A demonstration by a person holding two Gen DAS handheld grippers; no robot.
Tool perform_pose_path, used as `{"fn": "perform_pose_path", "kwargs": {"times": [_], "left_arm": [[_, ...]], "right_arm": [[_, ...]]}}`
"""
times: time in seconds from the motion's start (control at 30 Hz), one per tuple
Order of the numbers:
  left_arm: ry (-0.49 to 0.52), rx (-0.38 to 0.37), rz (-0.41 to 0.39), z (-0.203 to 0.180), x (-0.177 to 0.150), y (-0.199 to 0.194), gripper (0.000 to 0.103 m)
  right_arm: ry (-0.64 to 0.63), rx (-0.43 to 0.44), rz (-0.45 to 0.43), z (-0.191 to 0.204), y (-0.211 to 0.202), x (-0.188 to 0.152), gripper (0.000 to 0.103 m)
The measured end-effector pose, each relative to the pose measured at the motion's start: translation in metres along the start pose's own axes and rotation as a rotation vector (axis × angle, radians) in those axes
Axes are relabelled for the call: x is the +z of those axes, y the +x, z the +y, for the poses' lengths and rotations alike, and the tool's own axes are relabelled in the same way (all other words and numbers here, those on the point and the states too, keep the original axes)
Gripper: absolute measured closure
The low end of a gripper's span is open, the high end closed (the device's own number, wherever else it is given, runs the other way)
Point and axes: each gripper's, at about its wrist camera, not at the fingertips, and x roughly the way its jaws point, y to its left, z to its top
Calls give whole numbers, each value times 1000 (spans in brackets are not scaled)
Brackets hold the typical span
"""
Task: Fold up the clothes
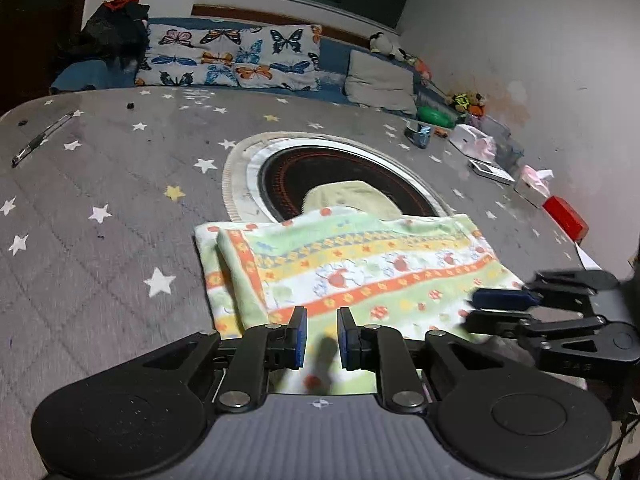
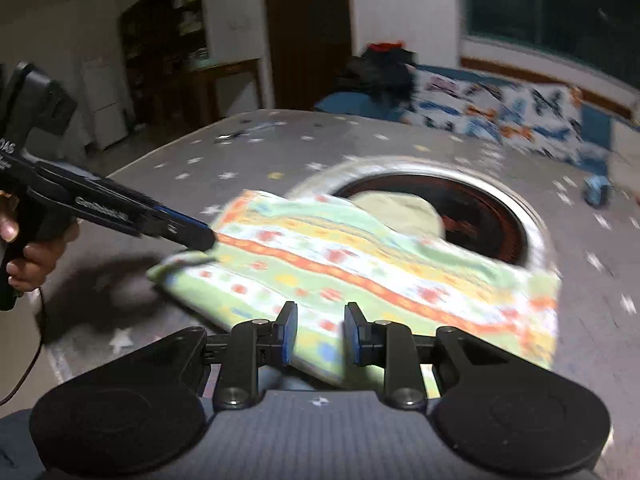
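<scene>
A folded towel point(image 1: 380, 264) point(image 2: 360, 264) with green, orange and yellow stripes lies on the grey star-print table cover point(image 1: 100, 208). Its far edge overlaps a round black inset. My left gripper point(image 1: 322, 312) sits over the towel's near edge, jaws narrow, with the fabric caught between the blue pads. In the right wrist view the left gripper point(image 2: 208, 240) meets the towel's left corner, which curls up, and a hand point(image 2: 32, 256) holds its grip. My right gripper point(image 2: 321, 308) point(image 1: 476, 310) is shut on the towel's other near edge, which rises between its pads.
The round black inset point(image 1: 320, 168) with a white rim holds a pale yellow cloth point(image 1: 352, 196). A pen point(image 1: 40, 138) lies far left. Tissue packs, small items and a red box point(image 1: 566, 218) line the right edge. Butterfly pillows point(image 1: 232, 56) lie behind the table.
</scene>
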Motion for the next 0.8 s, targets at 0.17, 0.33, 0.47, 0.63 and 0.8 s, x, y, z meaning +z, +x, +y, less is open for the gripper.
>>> {"fn": "perform_pose_path", "kwargs": {"times": [0.17, 0.33, 0.47, 0.63, 0.8], "left_arm": [[-21, 19, 17, 11, 1, 9, 86], [-34, 40, 7, 15, 6, 7, 85], [-31, 75, 12, 19, 9, 11, 85], [-33, 84, 5, 23, 19, 16, 85], [-26, 95, -7, 22, 30, 22, 81]], "right_arm": [[85, -54, 12, -28, -10, -17, 78], [135, -110, -5, -50, -22, -18, 77], [183, -148, 36, -67, -18, -26, 79], [147, -166, 19, -67, -18, -13, 78], [152, -210, -1, -85, 5, 7, 78]]}}
